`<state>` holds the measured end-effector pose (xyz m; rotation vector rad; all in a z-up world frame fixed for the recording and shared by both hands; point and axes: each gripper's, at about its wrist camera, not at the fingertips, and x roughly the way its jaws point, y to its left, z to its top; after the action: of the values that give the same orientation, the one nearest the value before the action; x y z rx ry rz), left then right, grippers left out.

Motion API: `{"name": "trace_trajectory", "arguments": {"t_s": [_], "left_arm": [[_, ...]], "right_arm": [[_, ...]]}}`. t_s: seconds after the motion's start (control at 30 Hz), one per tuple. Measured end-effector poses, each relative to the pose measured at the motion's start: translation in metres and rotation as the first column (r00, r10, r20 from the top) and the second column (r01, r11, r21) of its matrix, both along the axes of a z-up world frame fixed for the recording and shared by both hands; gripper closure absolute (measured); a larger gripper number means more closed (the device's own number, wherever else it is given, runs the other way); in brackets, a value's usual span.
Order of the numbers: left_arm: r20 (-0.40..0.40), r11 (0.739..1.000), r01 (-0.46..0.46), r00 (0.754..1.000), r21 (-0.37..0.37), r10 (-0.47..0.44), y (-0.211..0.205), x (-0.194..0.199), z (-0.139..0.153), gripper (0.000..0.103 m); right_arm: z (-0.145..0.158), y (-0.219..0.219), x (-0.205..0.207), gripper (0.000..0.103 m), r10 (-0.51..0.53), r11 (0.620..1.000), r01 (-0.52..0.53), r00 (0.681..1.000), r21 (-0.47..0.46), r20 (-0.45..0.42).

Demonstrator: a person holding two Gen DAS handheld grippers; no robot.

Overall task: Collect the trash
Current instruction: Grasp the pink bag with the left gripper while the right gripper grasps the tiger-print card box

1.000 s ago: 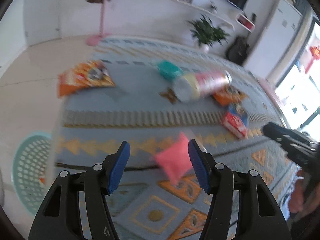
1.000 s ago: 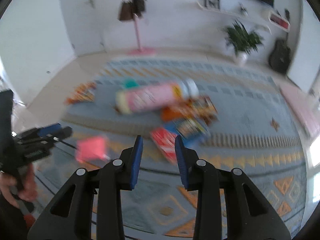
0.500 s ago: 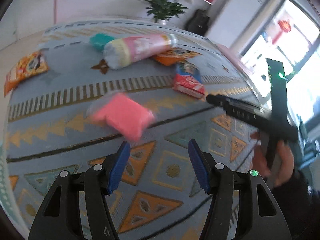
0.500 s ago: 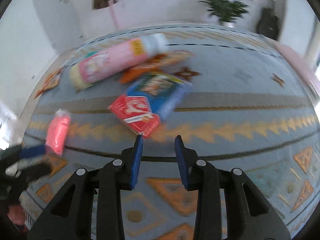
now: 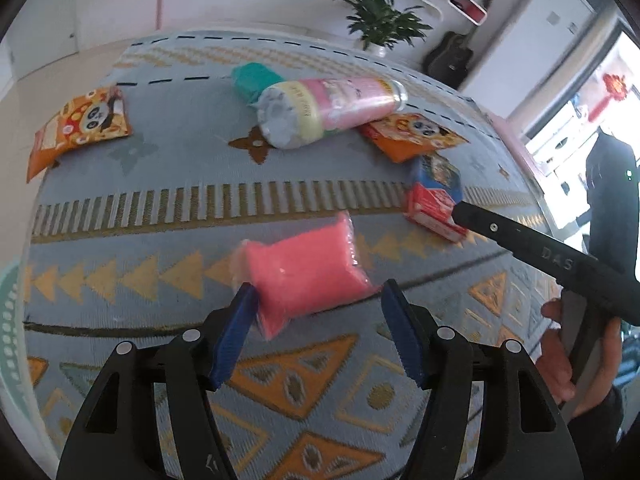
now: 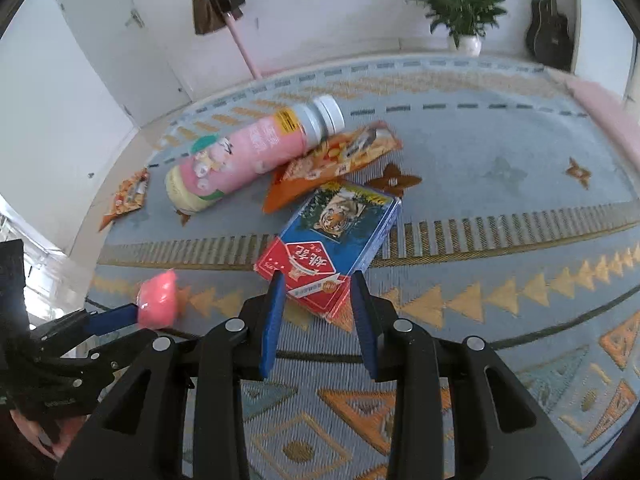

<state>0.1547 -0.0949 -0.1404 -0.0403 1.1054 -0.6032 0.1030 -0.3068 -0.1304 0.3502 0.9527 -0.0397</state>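
With both grippers spread, I centre the left gripper point(image 5: 316, 312) on the pink packet point(image 5: 304, 272) and the right gripper point(image 6: 318, 298) on the card box point(image 6: 332, 248) at 12 o'clock before squeezing.

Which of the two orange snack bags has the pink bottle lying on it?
The orange snack bag beside the tiger box; the pink bottle overlaps its edge. The other bag lies alone.

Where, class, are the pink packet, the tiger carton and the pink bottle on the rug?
Pink packet point(image 5: 304, 272), left wrist view, middle of its pink face.
Tiger carton point(image 6: 340, 216), right wrist view, on the tiger picture.
Pink bottle point(image 5: 340, 98), left wrist view, middle of its pink label.
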Motion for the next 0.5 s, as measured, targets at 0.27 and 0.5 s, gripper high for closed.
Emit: {"name": "trace_trajectory", "arguments": {"t_s": [0.27, 0.5], "left_arm": [[0.047, 0.998, -0.060, 0.997, 0.013, 0.059, 0.013, 0.009, 0.009, 0.040], [0.054, 0.998, 0.035, 0.998, 0.045, -0.038, 0.013, -0.001, 0.009, 0.035]], "right_arm": [[-0.011, -0.004, 0.019, 0.042, -0.005, 0.996, 0.008, 0.999, 0.088, -0.036], [-0.014, 0.004, 0.039, 0.019, -0.056, 0.995, 0.060, 0.997, 0.084, -0.054]]}}
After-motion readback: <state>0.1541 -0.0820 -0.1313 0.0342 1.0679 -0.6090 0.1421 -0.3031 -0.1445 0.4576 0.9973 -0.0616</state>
